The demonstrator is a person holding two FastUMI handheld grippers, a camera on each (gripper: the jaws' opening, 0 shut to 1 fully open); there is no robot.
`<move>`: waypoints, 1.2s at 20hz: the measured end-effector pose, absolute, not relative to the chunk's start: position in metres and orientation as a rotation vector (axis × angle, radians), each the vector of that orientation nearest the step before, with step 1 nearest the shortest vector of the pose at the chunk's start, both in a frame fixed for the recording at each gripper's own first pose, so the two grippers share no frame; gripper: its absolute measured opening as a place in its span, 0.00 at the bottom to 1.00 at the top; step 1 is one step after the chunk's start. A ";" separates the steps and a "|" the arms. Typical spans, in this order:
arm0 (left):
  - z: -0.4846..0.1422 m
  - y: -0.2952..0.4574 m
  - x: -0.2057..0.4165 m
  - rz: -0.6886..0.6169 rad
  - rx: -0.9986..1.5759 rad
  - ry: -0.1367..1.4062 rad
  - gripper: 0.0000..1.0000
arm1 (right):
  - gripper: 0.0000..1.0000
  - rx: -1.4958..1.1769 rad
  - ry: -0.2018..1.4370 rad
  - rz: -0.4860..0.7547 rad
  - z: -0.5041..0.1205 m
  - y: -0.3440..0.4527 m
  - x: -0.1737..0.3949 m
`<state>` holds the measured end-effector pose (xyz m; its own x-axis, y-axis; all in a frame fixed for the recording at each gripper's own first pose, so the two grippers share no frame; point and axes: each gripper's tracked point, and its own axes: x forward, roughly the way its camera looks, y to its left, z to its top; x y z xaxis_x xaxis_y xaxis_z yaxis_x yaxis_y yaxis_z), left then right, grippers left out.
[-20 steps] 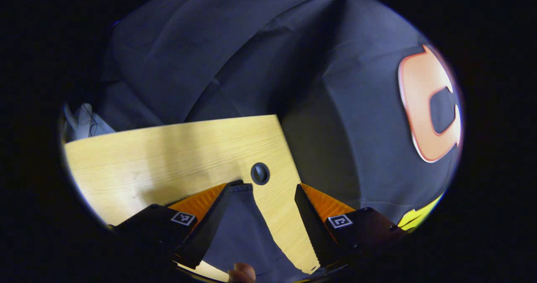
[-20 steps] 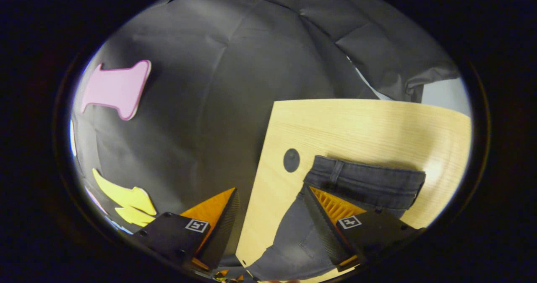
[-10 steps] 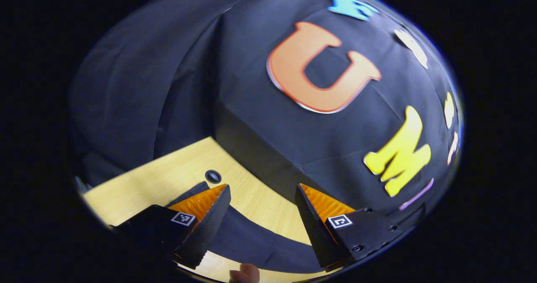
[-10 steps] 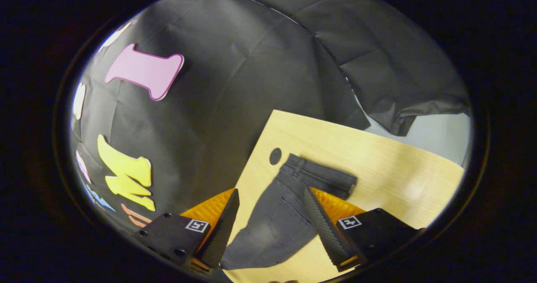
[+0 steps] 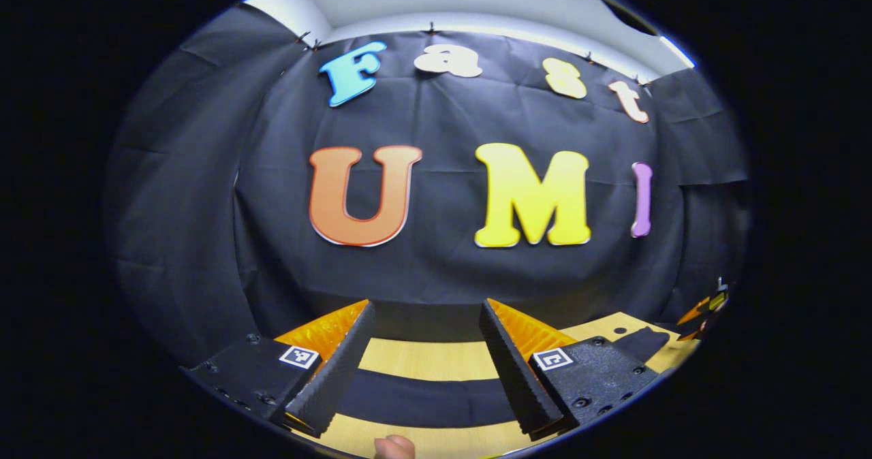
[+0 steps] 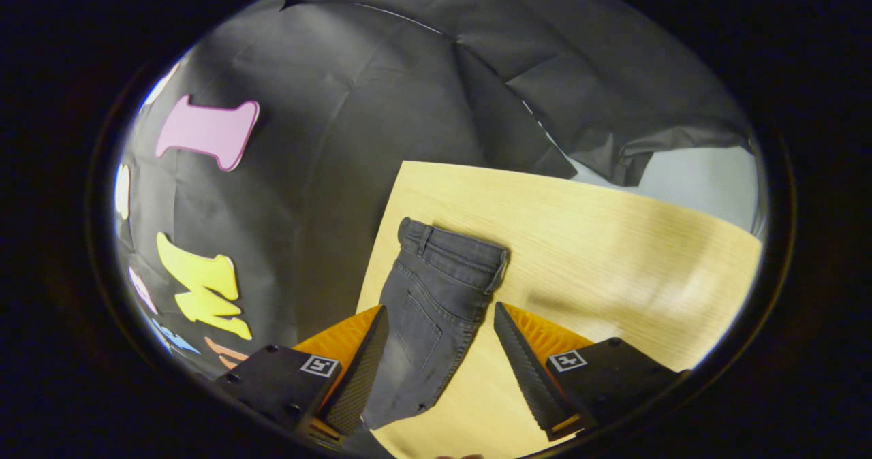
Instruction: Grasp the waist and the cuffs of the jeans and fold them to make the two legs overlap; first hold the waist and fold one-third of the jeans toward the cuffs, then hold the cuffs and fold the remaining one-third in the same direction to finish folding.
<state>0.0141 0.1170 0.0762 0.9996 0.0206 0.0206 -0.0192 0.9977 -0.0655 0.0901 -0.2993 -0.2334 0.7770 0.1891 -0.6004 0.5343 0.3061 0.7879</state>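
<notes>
Jeans [image 6: 436,295], dark grey denim, lie flat on the pale wooden surface [image 6: 599,241], waistband at the far end close to the surface's left edge, in the right gripper view. Right gripper [image 6: 439,350] hovers over them with jaws spread wide, gripping nothing, the left finger over the denim's edge. In the left gripper view, a dark band of the jeans [image 5: 415,398] crosses the surface [image 5: 422,360] between the fingers of the left gripper [image 5: 426,350]; its jaws gape wide too, empty.

Matt denim jeans [image 6: 436,289], wood-grain table [image 6: 613,241]
</notes>
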 end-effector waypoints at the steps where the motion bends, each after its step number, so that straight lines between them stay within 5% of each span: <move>1: 0.073 0.116 0.011 0.024 -0.050 -0.016 0.99 | 0.95 1.278 0.687 -0.259 -0.239 -0.300 0.091; 4: 0.064 0.106 0.008 0.012 -0.005 0.027 0.99 | 0.95 1.298 0.703 -0.271 -0.252 -0.298 0.095; 5: 0.062 0.101 0.002 0.005 0.005 0.040 0.91 | 0.95 1.296 0.708 -0.272 -0.256 -0.297 0.098; 6: 0.061 0.097 -0.002 -0.007 0.004 0.048 1.00 | 0.95 1.286 0.714 -0.274 -0.260 -0.296 0.101; 8: 0.062 0.090 -0.007 -0.014 0.009 0.049 0.94 | 0.96 1.267 0.733 -0.276 -0.267 -0.292 0.108; 9: 0.063 0.091 -0.006 -0.012 0.015 0.046 1.00 | 0.95 1.258 0.740 -0.279 -0.272 -0.290 0.113; 13: 0.066 0.097 -0.009 0.014 -0.003 0.048 1.00 | 0.94 1.277 0.729 -0.283 -0.282 -0.274 0.135; 14: 0.067 0.099 -0.009 0.023 -0.006 0.047 0.94 | 0.87 1.282 0.715 -0.285 -0.282 -0.273 0.140; 16: 0.067 0.102 -0.009 0.034 -0.005 0.049 1.00 | 0.86 1.256 0.727 -0.336 -0.294 -0.276 0.143; 19: 0.064 0.104 -0.010 0.037 -0.004 0.066 1.00 | 0.35 1.232 0.736 -0.365 -0.301 -0.276 0.142; 21: 0.063 0.104 -0.010 0.037 -0.006 0.071 1.00 | 0.22 1.216 0.713 -0.388 -0.300 -0.284 0.145; 22: 0.061 0.103 -0.009 0.032 -0.008 0.078 1.00 | 0.01 1.191 0.739 -0.382 -0.301 -0.282 0.146; 23: 0.060 0.102 -0.009 0.027 -0.009 0.082 0.94 | 0.00 1.124 0.740 -0.384 -0.302 -0.283 0.146; 24: 0.060 0.102 -0.009 0.021 -0.008 0.086 1.00 | 0.01 1.068 0.755 -0.373 -0.302 -0.283 0.144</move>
<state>-0.0090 0.1017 0.0601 0.9961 0.0206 -0.0856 -0.0213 0.9997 -0.0074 0.1439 -0.2831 -0.3017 0.6968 0.0765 -0.7132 0.6131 0.4526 0.6475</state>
